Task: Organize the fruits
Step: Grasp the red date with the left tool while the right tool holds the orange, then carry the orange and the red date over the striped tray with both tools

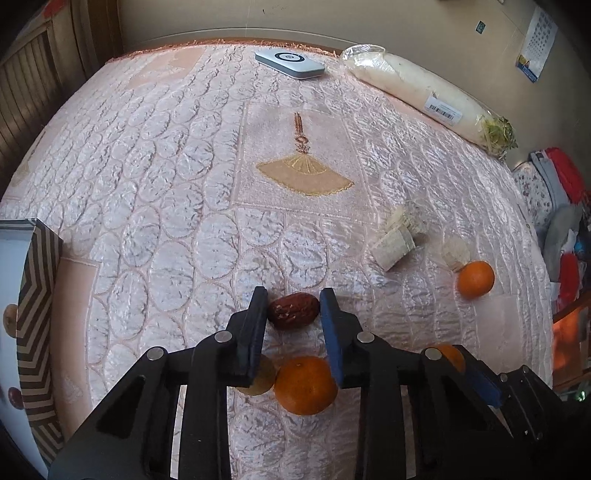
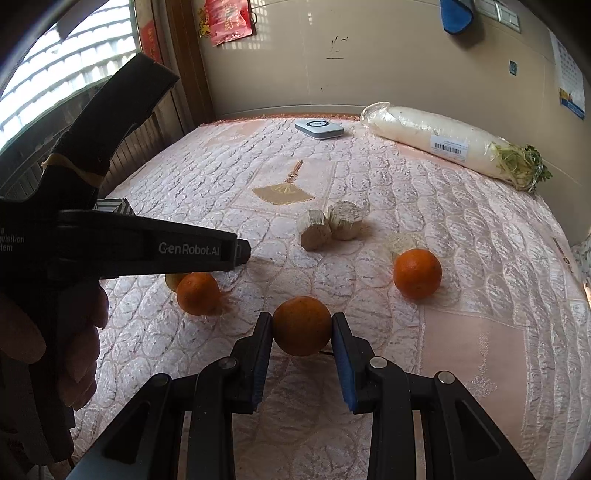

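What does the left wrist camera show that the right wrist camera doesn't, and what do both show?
Only the left wrist view shows the brown date between the left gripper fingers and the striped box.

Only the right wrist view shows the right gripper shut on an orange, plus the red wall hanging.

Both show the wrapped radish, the white device, the quilted cloth and loose oranges.
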